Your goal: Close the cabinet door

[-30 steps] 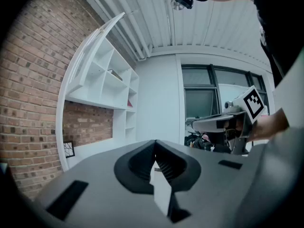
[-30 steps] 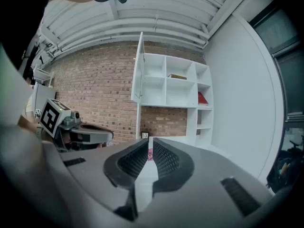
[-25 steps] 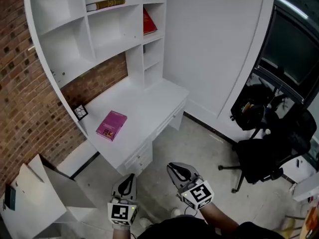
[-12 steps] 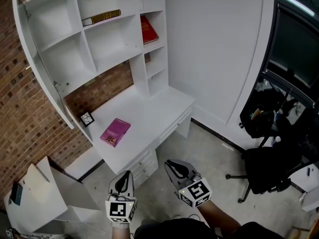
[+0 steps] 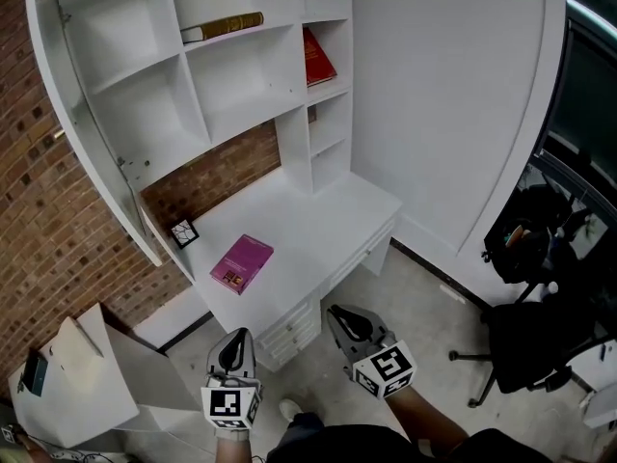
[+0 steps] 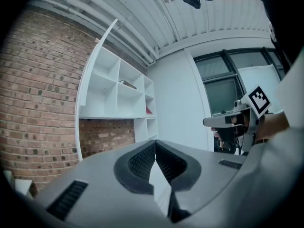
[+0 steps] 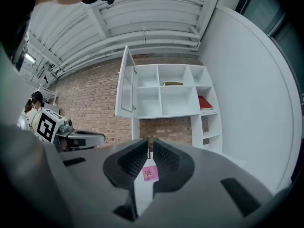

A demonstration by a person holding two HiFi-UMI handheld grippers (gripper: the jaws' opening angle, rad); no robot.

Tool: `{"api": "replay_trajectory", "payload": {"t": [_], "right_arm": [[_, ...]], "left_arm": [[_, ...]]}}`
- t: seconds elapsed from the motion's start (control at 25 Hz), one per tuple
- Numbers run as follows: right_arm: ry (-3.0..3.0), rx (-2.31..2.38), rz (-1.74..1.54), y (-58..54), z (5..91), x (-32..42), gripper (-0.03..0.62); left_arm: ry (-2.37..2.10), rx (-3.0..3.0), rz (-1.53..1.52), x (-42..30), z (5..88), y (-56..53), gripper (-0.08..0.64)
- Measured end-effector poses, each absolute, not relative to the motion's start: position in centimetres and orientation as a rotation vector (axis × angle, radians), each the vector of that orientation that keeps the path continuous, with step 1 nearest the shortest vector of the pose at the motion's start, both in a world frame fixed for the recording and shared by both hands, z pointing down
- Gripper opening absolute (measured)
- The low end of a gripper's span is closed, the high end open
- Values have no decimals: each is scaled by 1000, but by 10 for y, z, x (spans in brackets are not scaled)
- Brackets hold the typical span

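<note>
You are facing the door [image 5: 92,152], hanging open at ten o'clock, left gripper [image 5: 236,340] pinched together and empty, right gripper [image 5: 344,318] barely parted, empty. A stiff, light panel, it is probably asking for a flat push near its free edge.

Cabinet door [image 7: 126,84] white. Brick wall [image 5: 39,230], 9 o'clock: red-brown, pale mortar. Surface [image 5: 308,220] white, magenta book [image 5: 242,263] on it. Red book [image 5: 318,58], 12 o'clock.
</note>
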State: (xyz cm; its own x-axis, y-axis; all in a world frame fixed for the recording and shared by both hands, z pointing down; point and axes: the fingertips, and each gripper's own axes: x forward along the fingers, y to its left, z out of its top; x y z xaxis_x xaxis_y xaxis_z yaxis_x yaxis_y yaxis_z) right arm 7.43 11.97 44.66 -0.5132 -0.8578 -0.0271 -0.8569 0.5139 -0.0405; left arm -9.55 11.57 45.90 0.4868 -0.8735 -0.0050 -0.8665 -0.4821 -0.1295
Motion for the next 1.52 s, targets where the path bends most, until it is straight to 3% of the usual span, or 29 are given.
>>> {"api": "replay_trajectory", "payload": {"t": [0.64, 0.76, 1.12, 1.52], "right_arm": [[2724, -1430, 63, -26, 409, -77, 41], [2738, -1407, 80, -38, 402, -93, 41], [2767, -1261, 61, -85, 391, -120, 41], [2887, -955, -6, -119, 391, -150, 41]], "left_arm": [[1671, -2491, -121, -254, 440, -2, 12], [1683, -2456, -61, -270, 434, -6, 50], [1678, -2364, -80, -271, 402, -8, 133], [1817, -2206, -116, -261, 384, -9, 153]]}}
